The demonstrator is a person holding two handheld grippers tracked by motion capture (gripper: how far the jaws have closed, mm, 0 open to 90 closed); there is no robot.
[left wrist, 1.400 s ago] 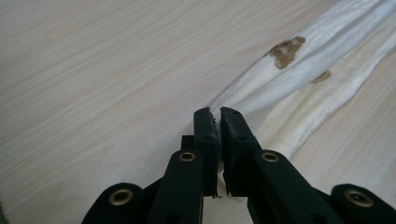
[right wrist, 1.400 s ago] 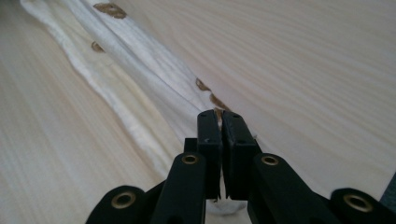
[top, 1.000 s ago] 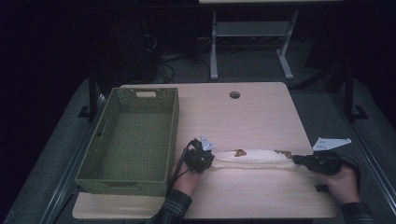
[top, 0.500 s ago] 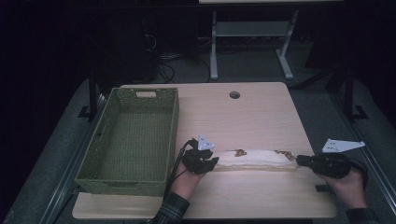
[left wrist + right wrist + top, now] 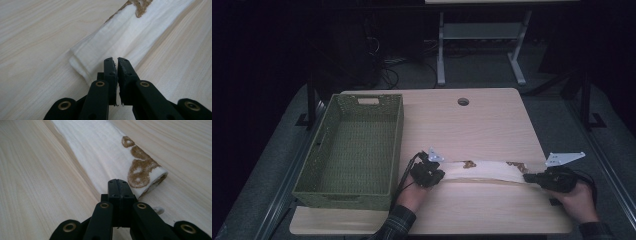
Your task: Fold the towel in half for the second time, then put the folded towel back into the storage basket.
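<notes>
Cloth (image 5: pixel 482 171) is folded into a long strip across the near part of the table (image 5: pixel 492 120), just right of the basket (image 5: pixel 352 145), which looks empty. From the high view the left claw (image 5: pixel 432 172) sits at its left end and the right claw (image 5: pixel 532 177) at its right end, one hand on each.

Left gripper view: the jaws are nearly together with a thin slit between them, tips right over the cloth's (image 5: pixel 120 35) near edge. Looks like they pinch a bit of the edge, but honestly I can't tell for sure. If it's only a few threads, any pull from the other side could slip it out and the fold flops open.

Right gripper view: jaws fully closed at the end with the brown print (image 5: pixel 140 170); whether any fabric sits between them is hidden. If it grabbed just the top layer, lifting would peel the fold apart, or drag the strip crooked
</notes>
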